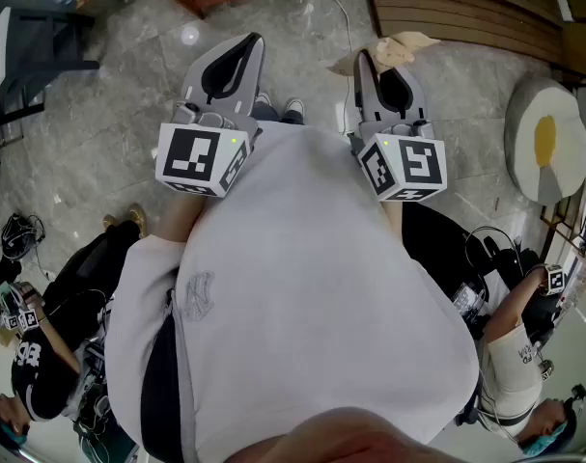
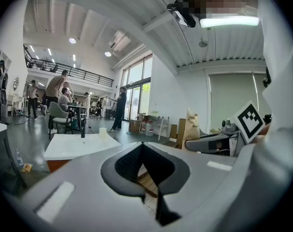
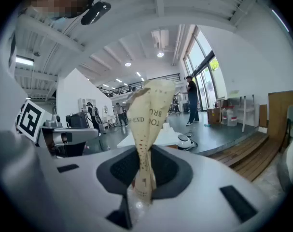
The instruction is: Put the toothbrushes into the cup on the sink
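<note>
In the head view both grippers are held out level in front of the person's white top. My right gripper (image 1: 366, 58) is shut on a beige paper toothbrush packet (image 1: 404, 46). In the right gripper view the printed packet (image 3: 147, 124) sticks up from between the pads. My left gripper (image 1: 252, 39) is shut with nothing in it; its tips meet (image 2: 142, 145). A white sink top (image 2: 76, 148) lies ahead on the left, with a dark tap (image 2: 82, 128) and a pale cup (image 2: 103, 132) on it. The sink top (image 3: 171, 135) also shows in the right gripper view.
The floor below is grey stone (image 1: 99, 123) with a wooden platform (image 1: 466, 8) at the far right. An egg-shaped cushion (image 1: 546, 141) lies to the right. People sit low at both sides (image 1: 41, 355) and others stand far off (image 2: 120, 108). A brown paper bag (image 2: 190, 128) stands by the wall.
</note>
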Demonstrator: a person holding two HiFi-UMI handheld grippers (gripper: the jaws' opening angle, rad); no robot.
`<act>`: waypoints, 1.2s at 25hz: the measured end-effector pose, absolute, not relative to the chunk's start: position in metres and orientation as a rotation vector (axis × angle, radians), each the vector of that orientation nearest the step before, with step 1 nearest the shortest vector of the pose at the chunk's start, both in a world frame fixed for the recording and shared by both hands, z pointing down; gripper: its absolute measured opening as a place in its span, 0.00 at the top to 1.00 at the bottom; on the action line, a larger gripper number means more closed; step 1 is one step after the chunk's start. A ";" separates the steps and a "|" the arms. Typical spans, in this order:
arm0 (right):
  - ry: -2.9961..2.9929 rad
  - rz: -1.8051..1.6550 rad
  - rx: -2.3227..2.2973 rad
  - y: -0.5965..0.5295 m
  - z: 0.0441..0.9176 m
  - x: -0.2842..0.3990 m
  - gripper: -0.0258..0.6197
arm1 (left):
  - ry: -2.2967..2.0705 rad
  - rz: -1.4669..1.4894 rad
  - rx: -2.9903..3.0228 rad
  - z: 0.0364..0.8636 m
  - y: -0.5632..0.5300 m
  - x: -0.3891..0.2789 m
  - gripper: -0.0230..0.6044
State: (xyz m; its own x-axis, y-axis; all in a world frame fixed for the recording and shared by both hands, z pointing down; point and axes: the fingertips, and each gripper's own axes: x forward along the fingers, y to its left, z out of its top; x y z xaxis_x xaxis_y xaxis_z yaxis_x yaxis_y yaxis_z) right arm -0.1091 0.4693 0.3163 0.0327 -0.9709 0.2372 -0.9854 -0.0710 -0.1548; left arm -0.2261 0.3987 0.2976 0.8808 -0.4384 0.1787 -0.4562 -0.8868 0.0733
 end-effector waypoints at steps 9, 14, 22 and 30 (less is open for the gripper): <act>-2.121 0.422 2.217 0.465 0.313 -0.109 0.87 | -0.697 0.230 2.947 0.294 0.398 -0.222 0.99; -2.131 0.422 2.217 0.470 0.314 -0.107 0.87 | -0.694 0.225 2.951 0.294 0.404 -0.217 0.99; -2.139 0.410 2.218 0.484 0.315 -0.097 0.87 | -0.702 0.201 2.970 0.289 0.421 -0.206 0.99; -2.156 0.374 2.219 0.490 0.310 -0.089 0.87 | -0.680 0.216 2.987 0.286 0.427 -0.199 0.99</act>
State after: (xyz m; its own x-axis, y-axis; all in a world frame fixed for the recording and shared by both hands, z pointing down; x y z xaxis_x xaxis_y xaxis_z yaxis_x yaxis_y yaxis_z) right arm -0.0888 0.4899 0.3101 0.0142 -0.9819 0.1886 -0.9881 -0.0427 -0.1481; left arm -0.1985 0.4272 0.2855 0.8923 -0.4250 0.1523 -0.4349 -0.8997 0.0373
